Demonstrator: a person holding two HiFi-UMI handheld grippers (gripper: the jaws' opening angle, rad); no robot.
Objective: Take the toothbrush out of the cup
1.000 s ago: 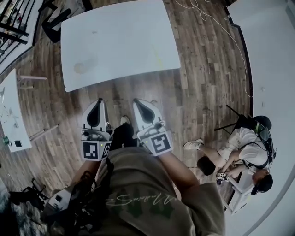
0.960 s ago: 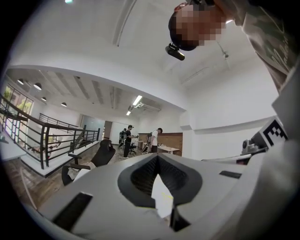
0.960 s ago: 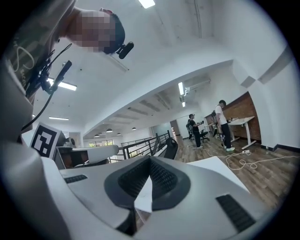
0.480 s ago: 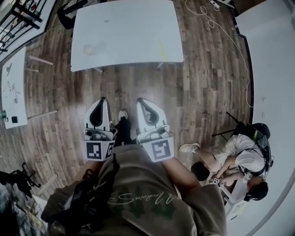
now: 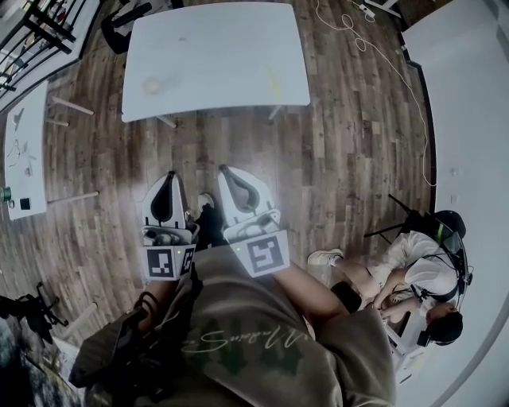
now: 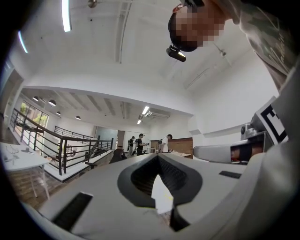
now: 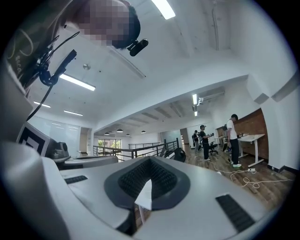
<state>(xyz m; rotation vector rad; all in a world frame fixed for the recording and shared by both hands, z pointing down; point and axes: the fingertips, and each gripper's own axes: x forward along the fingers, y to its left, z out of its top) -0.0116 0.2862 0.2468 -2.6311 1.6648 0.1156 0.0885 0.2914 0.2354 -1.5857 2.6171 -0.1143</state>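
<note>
Ahead of me stands a white table (image 5: 215,56) on the wood floor. On its left part is a faint clear cup (image 5: 155,83). Near its right edge lies a thin yellowish streak (image 5: 276,82), too small to tell as the toothbrush. My left gripper (image 5: 169,176) and right gripper (image 5: 226,170) are held close to my body, well short of the table, side by side and pointing level. Both are shut with nothing between the jaws. In the left gripper view the left gripper (image 6: 157,156) faces a railing. The right gripper (image 7: 150,160) faces the open room.
A seated person (image 5: 421,266) is at the lower right. A white cable (image 5: 350,24) runs over the floor past the table's right. Another white table (image 5: 22,159) stands at the left and a dark chair (image 5: 127,14) behind the main table. Several people stand far off (image 7: 232,136).
The table has slid up in the head view and now shows whole. The right gripper has swung left, closer to the left one. Both stay shut and empty.
</note>
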